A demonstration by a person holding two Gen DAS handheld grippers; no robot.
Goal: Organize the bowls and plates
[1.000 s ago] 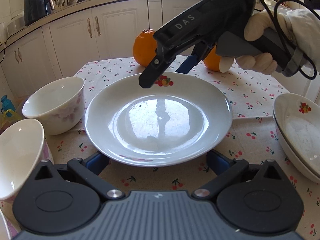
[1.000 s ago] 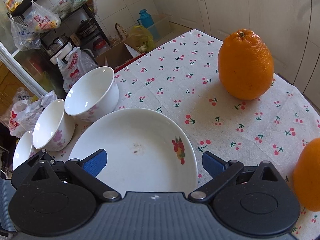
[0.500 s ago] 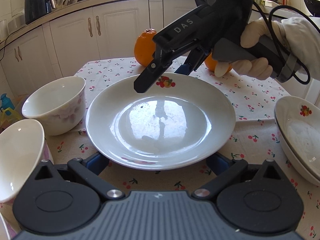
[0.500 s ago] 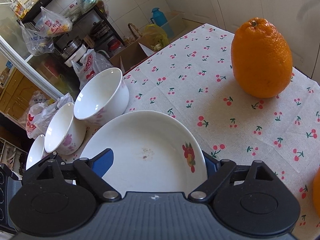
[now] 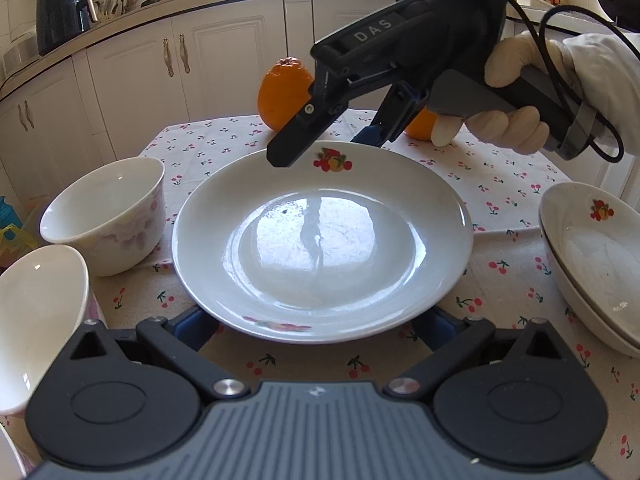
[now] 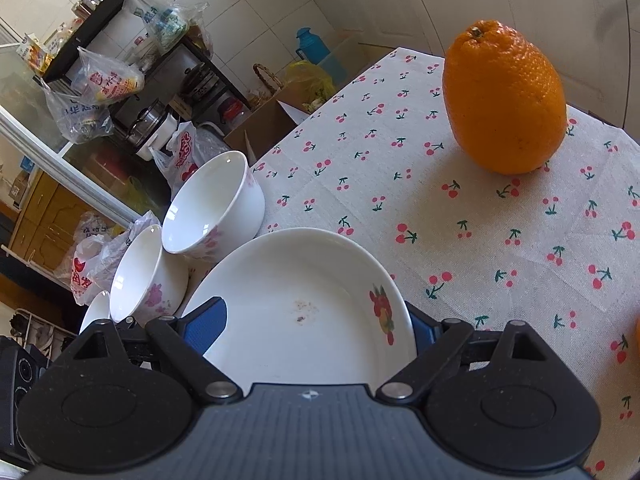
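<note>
A white plate (image 5: 320, 240) with a fruit print lies on the cherry tablecloth; it also shows in the right wrist view (image 6: 296, 312). My left gripper (image 5: 316, 326) is open, its blue fingers low at the plate's near rim, mostly hidden under it. My right gripper (image 5: 332, 148) is open over the plate's far rim, one finger above the rim and one behind it; in its own view (image 6: 316, 328) the fingers straddle the rim. Two white bowls (image 5: 108, 216) (image 5: 36, 320) stand left of the plate. Stacked plates (image 5: 596, 256) sit at the right.
Two oranges (image 5: 284, 96) (image 5: 420, 124) stand at the table's far side; one shows large in the right wrist view (image 6: 504, 96). White cabinets (image 5: 180, 68) stand behind the table. Off the table's left edge are a shelf and bags (image 6: 100, 80).
My right gripper has moved lower and further over the plate's far rim, so its fingers now straddle the rim. The left gripper has barely moved.
</note>
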